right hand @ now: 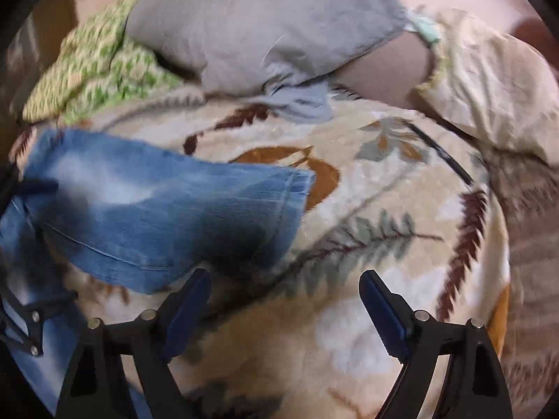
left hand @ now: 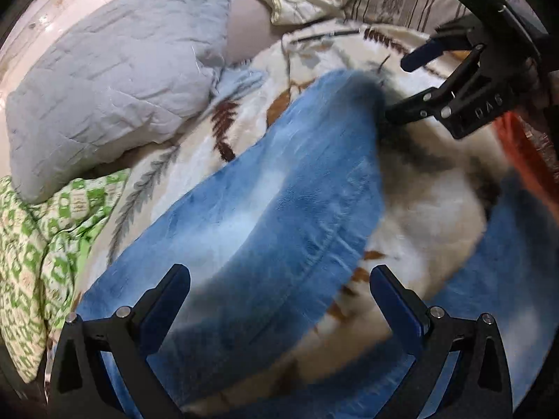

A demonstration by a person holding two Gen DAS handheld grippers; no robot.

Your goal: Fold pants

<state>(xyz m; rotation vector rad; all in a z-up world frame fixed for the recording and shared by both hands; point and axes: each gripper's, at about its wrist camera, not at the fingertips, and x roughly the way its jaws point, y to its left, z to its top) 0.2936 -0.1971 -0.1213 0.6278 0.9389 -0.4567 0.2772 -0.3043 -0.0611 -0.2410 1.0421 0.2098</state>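
Where jeans [right hand: 167, 209] end (hem flat): bare leaf-print blanket [right hand: 367, 314].

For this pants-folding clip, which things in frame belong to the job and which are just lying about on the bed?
Part of the job:
- blue jeans, spread on the blanket
- left gripper, open, empty
- right gripper, open, empty

Just lying about:
- leaf-print blanket under the jeans
- grey pillow
- green patterned cloth
- cream pillow

A home bedroom — a bed under a leaf-print blanket [right hand: 367, 181], a grey pillow [left hand: 115, 70] and rumpled green-patterned bedding [left hand: 31, 244].
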